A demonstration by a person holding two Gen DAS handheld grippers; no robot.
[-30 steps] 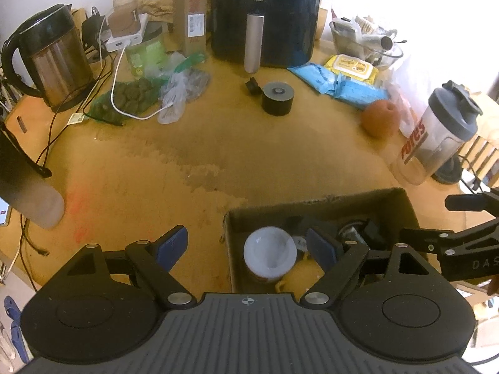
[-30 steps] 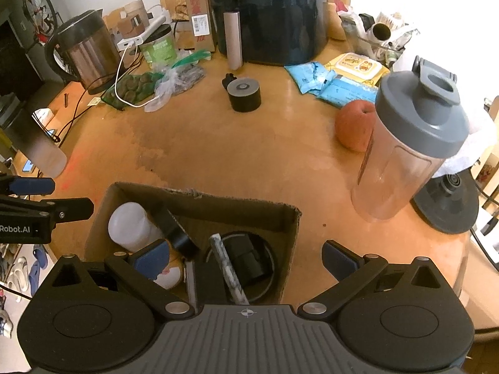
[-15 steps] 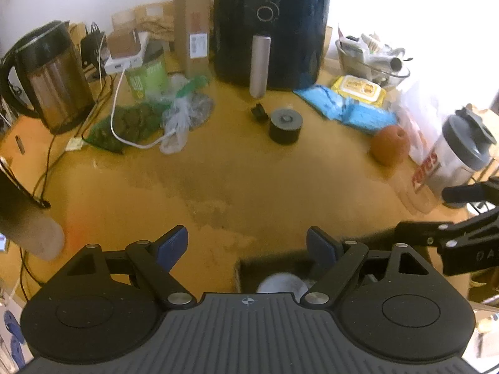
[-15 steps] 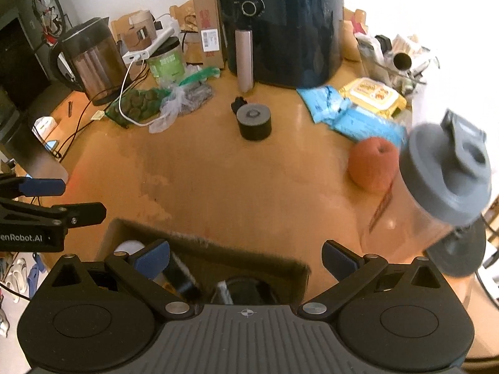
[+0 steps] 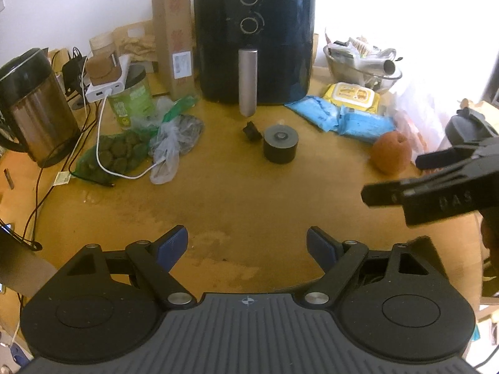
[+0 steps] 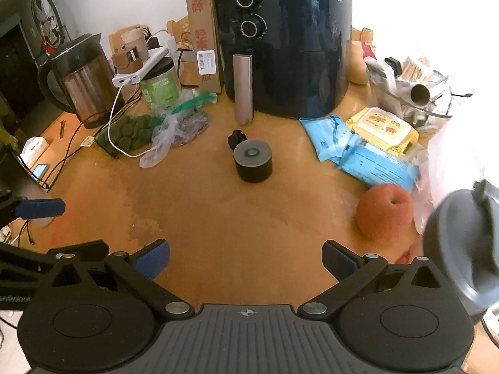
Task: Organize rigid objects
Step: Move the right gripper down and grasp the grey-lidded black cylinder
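A black cylinder with a grey top (image 5: 280, 144) stands mid-table in front of the air fryer, with a small black piece (image 5: 251, 131) just behind it; both also show in the right wrist view, the cylinder (image 6: 253, 160) and the piece (image 6: 235, 138). My left gripper (image 5: 247, 244) is open and empty above bare table. My right gripper (image 6: 245, 257) is open and empty, and it shows from the side in the left wrist view (image 5: 436, 187). A grey-lidded shaker bottle (image 6: 464, 249) stands close on the right. The cardboard box is out of view.
A black air fryer (image 6: 287, 43) stands at the back. A kettle (image 5: 34, 109), cables and bagged food (image 5: 121, 152) lie at left. Blue and yellow wipe packs (image 6: 368, 143), an orange fruit (image 6: 385, 210) and a filled bowl (image 5: 361, 62) lie at right.
Both grippers have lifted and tilted up toward the back of the table. The cardboard box with its contents has dropped out of both views. Both grippers stay open.
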